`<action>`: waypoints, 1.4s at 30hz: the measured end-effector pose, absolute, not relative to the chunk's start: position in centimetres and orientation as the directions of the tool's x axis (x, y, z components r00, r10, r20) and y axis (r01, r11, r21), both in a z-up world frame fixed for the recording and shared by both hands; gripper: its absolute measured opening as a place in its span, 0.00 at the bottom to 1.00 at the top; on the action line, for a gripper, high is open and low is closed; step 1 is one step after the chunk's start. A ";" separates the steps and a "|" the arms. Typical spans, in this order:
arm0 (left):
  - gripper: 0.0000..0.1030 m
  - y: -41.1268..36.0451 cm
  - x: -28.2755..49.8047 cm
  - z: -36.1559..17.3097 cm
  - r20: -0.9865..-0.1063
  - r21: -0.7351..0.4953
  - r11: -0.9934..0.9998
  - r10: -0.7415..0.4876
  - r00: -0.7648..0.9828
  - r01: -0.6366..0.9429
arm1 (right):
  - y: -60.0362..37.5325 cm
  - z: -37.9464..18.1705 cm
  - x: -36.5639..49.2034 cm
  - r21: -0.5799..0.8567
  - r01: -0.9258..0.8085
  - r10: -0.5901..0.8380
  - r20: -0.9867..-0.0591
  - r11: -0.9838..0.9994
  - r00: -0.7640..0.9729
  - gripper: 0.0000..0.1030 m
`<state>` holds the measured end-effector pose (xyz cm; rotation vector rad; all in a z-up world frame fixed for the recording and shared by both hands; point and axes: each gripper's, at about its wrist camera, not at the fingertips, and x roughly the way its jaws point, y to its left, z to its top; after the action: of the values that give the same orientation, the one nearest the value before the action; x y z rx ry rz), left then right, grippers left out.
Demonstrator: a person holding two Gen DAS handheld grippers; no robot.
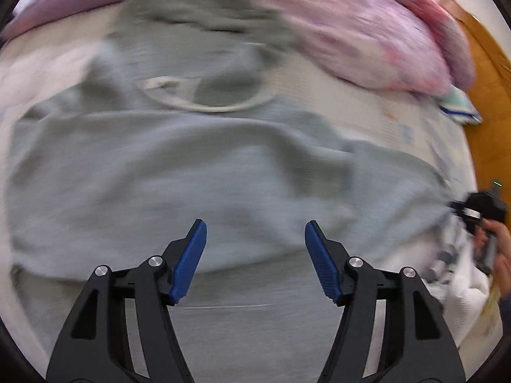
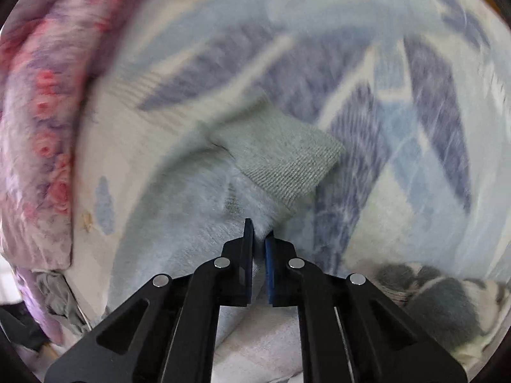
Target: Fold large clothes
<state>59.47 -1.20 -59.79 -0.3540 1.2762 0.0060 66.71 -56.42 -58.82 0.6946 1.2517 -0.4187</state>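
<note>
A large pale grey-blue sweatshirt lies spread on the bed, its neck opening toward the far side. My left gripper is open and empty, hovering over the sweatshirt's lower part. My right gripper is shut on the sweatshirt's sleeve just behind its ribbed cuff. The right gripper also shows in the left wrist view at the right edge, pulling the sleeve outward. Both views are blurred by motion.
A pink-and-lilac floral quilt is bunched along the far side, also in the right wrist view. A blue-patterned bed sheet lies under the sleeve. A wooden floor shows at right. Other crumpled clothes lie near the right gripper.
</note>
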 end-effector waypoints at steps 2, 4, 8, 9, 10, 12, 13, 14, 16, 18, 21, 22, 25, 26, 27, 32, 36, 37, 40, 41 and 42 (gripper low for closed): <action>0.63 2.6 58.5 -60.0 -0.959 -0.162 0.949 -0.086 0.270 -0.271 | -55.3 -56.6 66.7 0.252 0.593 0.046 -0.939 0.765 0.340 0.05; 0.66 5.9 57.6 -59.8 -0.965 -0.120 0.942 -0.036 0.260 -0.314 | -52.7 -53.1 66.4 0.262 0.515 0.026 -0.907 0.816 0.419 0.05; 0.69 12.1 55.7 -59.3 -0.965 -0.104 0.916 0.000 0.260 -0.388 | -44.9 -47.0 66.0 0.290 0.334 0.071 -0.839 0.897 0.539 0.05; 0.69 13.6 55.2 -59.2 -0.965 -0.103 0.909 0.007 0.262 -0.405 | -41.9 -45.3 65.8 0.290 0.276 0.088 -0.818 0.916 0.568 0.05; 0.69 15.3 54.7 -59.1 -0.966 -0.102 0.900 0.012 0.259 -0.424 | -39.6 -44.1 65.1 0.284 0.224 0.103 -0.803 0.932 0.587 0.05; 0.69 17.6 54.1 -58.9 -0.965 -0.106 0.891 0.014 0.261 -0.442 | -33.3 -42.5 64.5 0.262 0.108 0.144 -0.779 0.959 0.610 0.05; 0.70 18.3 53.8 -58.8 -0.964 -0.108 0.888 0.016 0.264 -0.448 | -29.5 -41.7 63.9 0.258 0.039 0.179 -0.763 0.965 0.621 0.05; 0.70 19.6 53.4 -58.6 -0.963 -0.116 0.884 0.012 0.269 -0.453 | -26.8 -41.4 63.4 0.259 -0.010 0.209 -0.755 0.966 0.622 0.05; 0.70 21.2 52.7 -58.3 -0.962 -0.121 0.880 0.010 0.273 -0.459 | -19.4 -41.1 62.1 0.264 -0.129 0.286 -0.741 0.956 0.607 0.05; 0.70 22.8 51.9 -57.9 -0.958 -0.132 0.876 0.007 0.286 -0.465 | -13.1 -41.8 60.8 0.290 -0.224 0.366 -0.737 0.930 0.568 0.05; 0.70 25.0 50.5 -57.8 -0.955 -0.147 0.869 0.001 0.298 -0.473 | -2.9 -44.3 58.2 0.329 -0.351 0.468 -0.750 0.877 0.467 0.05; 0.70 25.9 50.0 -57.8 -0.954 -0.147 0.867 0.003 0.299 -0.476 | -0.2 -45.2 57.3 0.329 -0.384 0.485 -0.756 0.862 0.439 0.05; 0.69 27.8 48.6 -58.3 -0.956 -0.139 0.858 0.013 0.292 -0.495 | 7.1 -48.5 54.7 0.319 -0.480 0.506 -0.795 0.817 0.333 0.05; 0.69 28.3 48.3 -58.5 -0.958 -0.140 0.852 0.013 0.288 -0.504 | 9.7 -50.2 53.5 0.282 -0.522 0.485 -0.819 0.805 0.305 0.06; 0.69 28.7 47.8 -58.8 -0.959 -0.142 0.845 0.012 0.284 -0.516 | 11.3 -51.3 52.9 0.268 -0.544 0.472 -0.837 0.795 0.277 0.06; 0.69 30.9 45.4 -60.1 -0.965 -0.148 0.806 0.009 0.261 -0.573 | 14.0 -57.5 51.7 0.273 -0.549 0.374 -0.924 0.790 0.080 0.16; 0.70 31.5 44.9 -60.0 -0.962 -0.159 0.787 0.013 0.274 -0.595 | 10.5 -55.8 52.3 0.333 -0.522 0.438 -0.895 0.785 0.087 0.52; 0.70 31.5 45.1 -59.7 -0.958 -0.176 0.781 0.005 0.288 -0.599 | 9.3 -55.1 52.5 0.347 -0.527 0.460 -0.883 0.776 0.095 0.53; 0.73 31.0 46.3 -59.3 -0.952 -0.194 0.787 -0.007 0.305 -0.586 | 4.7 -53.1 53.4 0.340 -0.530 0.483 -0.862 0.777 0.155 0.53; 0.73 30.6 47.1 -59.1 -0.951 -0.194 0.796 -0.010 0.308 -0.573 | 2.7 -52.7 54.4 0.318 -0.509 0.463 -0.867 0.800 0.185 0.53; 0.73 30.4 48.0 -59.0 -0.949 -0.198 0.805 -0.015 0.315 -0.559 | 1.4 -52.8 55.2 0.305 -0.486 0.442 -0.876 0.819 0.196 0.53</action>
<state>48.02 30.35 -59.00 -0.5586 1.2110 0.3837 55.18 1.39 -52.80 -0.0426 1.2103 0.6496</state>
